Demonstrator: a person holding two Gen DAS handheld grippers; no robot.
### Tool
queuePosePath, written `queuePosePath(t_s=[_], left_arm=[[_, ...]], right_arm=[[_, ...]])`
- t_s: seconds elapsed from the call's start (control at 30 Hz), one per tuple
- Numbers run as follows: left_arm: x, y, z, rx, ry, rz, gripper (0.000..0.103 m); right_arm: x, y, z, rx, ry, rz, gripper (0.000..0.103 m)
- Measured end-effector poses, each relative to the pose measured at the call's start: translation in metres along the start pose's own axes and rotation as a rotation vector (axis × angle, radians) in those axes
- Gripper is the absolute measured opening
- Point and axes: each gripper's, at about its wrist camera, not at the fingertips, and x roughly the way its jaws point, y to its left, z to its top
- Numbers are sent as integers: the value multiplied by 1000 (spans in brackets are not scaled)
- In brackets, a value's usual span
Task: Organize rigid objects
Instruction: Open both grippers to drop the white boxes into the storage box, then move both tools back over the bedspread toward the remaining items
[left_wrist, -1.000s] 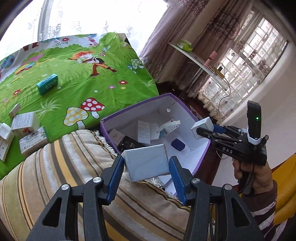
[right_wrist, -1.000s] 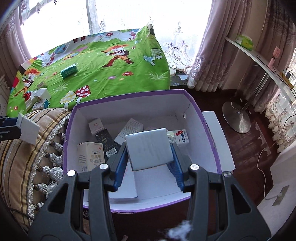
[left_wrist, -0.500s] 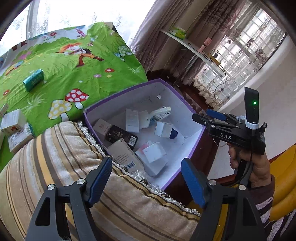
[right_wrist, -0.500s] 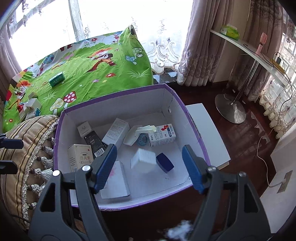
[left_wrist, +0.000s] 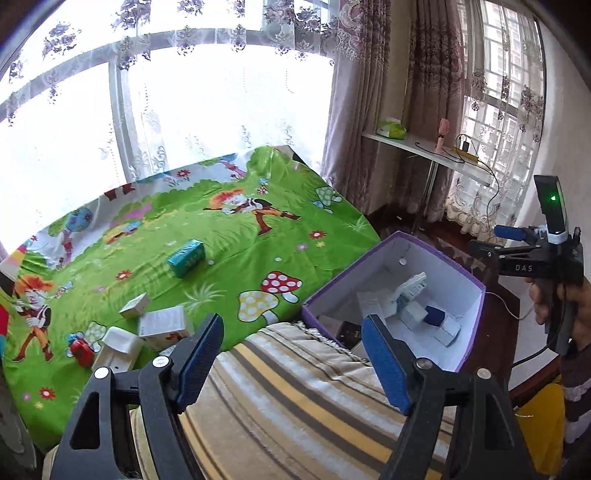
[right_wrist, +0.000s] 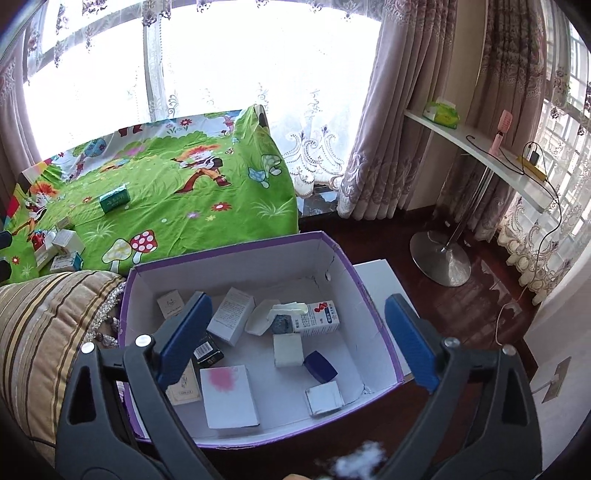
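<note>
Bright, lace-curtained windows behind; green cartoon-print bedsheet (left_wrist: 229, 236) across the upper left of both views. Left gripper (left_wrist: 291, 358) spread wide with nothing between its blue fingers (left_wrist: 384, 358), hovering over a striped cushion (left_wrist: 295, 398) at the bottom of the frame. Right gripper (right_wrist: 295, 339) likewise spread and unloaded, blue fingers (right_wrist: 410, 339) above the purple-rimmed cardboard box (right_wrist: 384, 332) in the lower centre; seen from the left wrist view as a black pistol-grip tool (left_wrist: 532, 266) at the right edge.

Inside the box, between the right fingers: small white square box (right_wrist: 288, 350) touching a dark blue case (right_wrist: 320, 366), white foil-edged packet (right_wrist: 324, 398) near the lower right corner, large white carton with a pink smudge (right_wrist: 229, 396) at lower centre, red-and-white medicine carton (right_wrist: 320, 316) lying on its side, white open clamshell case (right_wrist: 264, 317) beside it, white printed carton (right_wrist: 232, 320) tilted, black barcode box (right_wrist: 208, 350) partly hidden by the left-hand finger.

Outward, on the sheet: teal carton (left_wrist: 186, 257) alone at mid-left, well apart from the box; a cluster of white cartons (left_wrist: 165, 325) and a white plastic case (left_wrist: 117, 349) at the lower left edge, just beside the cushion. White shelf (right_wrist: 476, 155) along the curtains at upper right, a green tissue pack (right_wrist: 441, 112) on it.
</note>
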Motion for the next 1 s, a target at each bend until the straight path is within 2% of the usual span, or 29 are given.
queuePosePath(t_s=[0.13, 0.2, 0.33, 0.4, 0.5, 0.8, 0.87, 1.0], left_arm=[[-14, 26, -12, -31, -27, 66, 83], [-19, 38, -19, -57, -15, 107, 83], [-28, 63, -35, -108, 21, 132, 83], [-35, 75, -43, -139, 14, 111, 83], [-39, 96, -53, -200, 41, 136, 83], [-40, 157, -79, -373, 101, 153, 83], [-37, 168, -81, -383, 117, 159, 83], [-22, 183, -77, -335, 159, 142, 83]], right_arm=[[-4, 8, 7, 18, -24, -9, 97], [-6, 13, 10, 29, -32, 24, 97], [-8, 29, 17, 12, -40, 95, 97], [-9, 40, 19, -6, -39, 161, 97], [-7, 62, 20, -45, -21, 234, 97], [-1, 126, 19, -219, 10, 283, 97], [0, 136, 19, -243, 12, 294, 97], [5, 150, 22, -252, 32, 324, 97]])
